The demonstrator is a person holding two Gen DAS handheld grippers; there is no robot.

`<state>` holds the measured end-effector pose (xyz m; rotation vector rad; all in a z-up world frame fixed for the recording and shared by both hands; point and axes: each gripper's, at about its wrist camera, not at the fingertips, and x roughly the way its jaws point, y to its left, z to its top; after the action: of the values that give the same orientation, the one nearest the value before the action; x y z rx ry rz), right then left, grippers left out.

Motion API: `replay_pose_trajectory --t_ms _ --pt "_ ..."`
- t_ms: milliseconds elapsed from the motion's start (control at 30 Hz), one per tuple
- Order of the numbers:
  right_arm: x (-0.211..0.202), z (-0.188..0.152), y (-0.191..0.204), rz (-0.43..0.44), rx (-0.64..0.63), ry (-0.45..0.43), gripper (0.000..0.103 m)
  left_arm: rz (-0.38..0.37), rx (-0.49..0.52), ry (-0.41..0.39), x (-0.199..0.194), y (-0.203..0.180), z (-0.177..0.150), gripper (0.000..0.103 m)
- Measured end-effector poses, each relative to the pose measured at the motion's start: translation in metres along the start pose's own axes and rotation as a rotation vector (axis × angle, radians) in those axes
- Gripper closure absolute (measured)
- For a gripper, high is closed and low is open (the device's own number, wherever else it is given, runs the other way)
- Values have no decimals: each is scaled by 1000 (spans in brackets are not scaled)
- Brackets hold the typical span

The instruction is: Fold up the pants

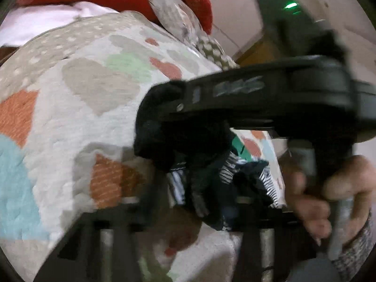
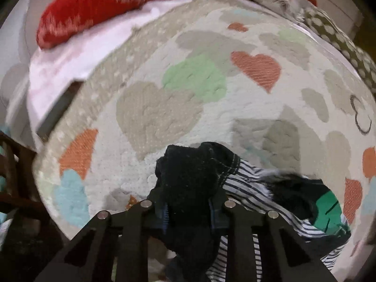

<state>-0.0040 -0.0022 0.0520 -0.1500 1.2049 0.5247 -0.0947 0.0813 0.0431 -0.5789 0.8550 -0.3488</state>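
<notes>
The dark navy pants [image 2: 190, 178], with striped lining and a green patch, hang bunched over the heart-print bedspread [image 2: 192, 98]. My right gripper [image 2: 188, 208] is shut on a fold of the dark cloth. In the left wrist view the right gripper [image 1: 162, 108] crosses the frame with a bunch of the pants [image 1: 202, 174] at its tip, held by a hand [image 1: 329, 192]. My left gripper [image 1: 188, 218] is low in that view, blurred, with the dark cloth lying between its fingers.
Red pillows [image 2: 94, 7] and a pink sheet [image 2: 70, 54] lie at the head of the bed. A polka-dot pillow [image 2: 340, 42] is at the far right. A dark wooden frame [image 2: 14, 164] stands off the left edge of the bed.
</notes>
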Motion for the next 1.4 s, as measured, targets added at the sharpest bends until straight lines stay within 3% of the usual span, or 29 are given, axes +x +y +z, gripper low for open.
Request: replay_pose_trajectory --t_ms 67,233,367,500,600,633,700,833,967,1100,1167,1233,1300,1400 --pt "-17 -3 -12 64 30 -22 78 -8 12 11 2 -10 2 90" --pt "-54 -19 -34 156 85 -124 78 -27 98 25 1 -55 -2 92" --pt "-91 -43 -76 250 181 -240 78 -55 168 67 13 -97 -8 92" --pt "-122 -80 -126 291 285 -355 77 -76 258 136 33 -141 -26 91" --pt "-128 -114 -171 268 381 -399 69 -90 288 191 43 -157 -39 87" --pt "-124 -131 -188 219 430 -397 59 -101 286 209 43 -157 -41 83" --pt "-119 -155 -213 140 507 -385 55 -110 273 216 39 -153 -40 81" --pt "-142 -197 -249 79 612 -459 55 -67 234 152 26 -140 -19 81" --pt "-162 -190 -238 189 572 -555 65 3 229 143 41 -137 -4 81" --pt "-145 -166 -202 370 484 -522 68 51 260 214 64 -137 -16 81" --pt "-124 -159 -192 403 491 -478 68 83 282 253 73 -135 -28 76" --pt "-104 -161 -193 314 537 -415 72 71 285 283 71 -131 -36 75" --pt "-91 -170 -198 213 575 -366 90 32 277 296 64 -129 -36 74" --pt "-88 -190 -208 201 598 -363 96 -16 256 246 54 -129 -22 65"
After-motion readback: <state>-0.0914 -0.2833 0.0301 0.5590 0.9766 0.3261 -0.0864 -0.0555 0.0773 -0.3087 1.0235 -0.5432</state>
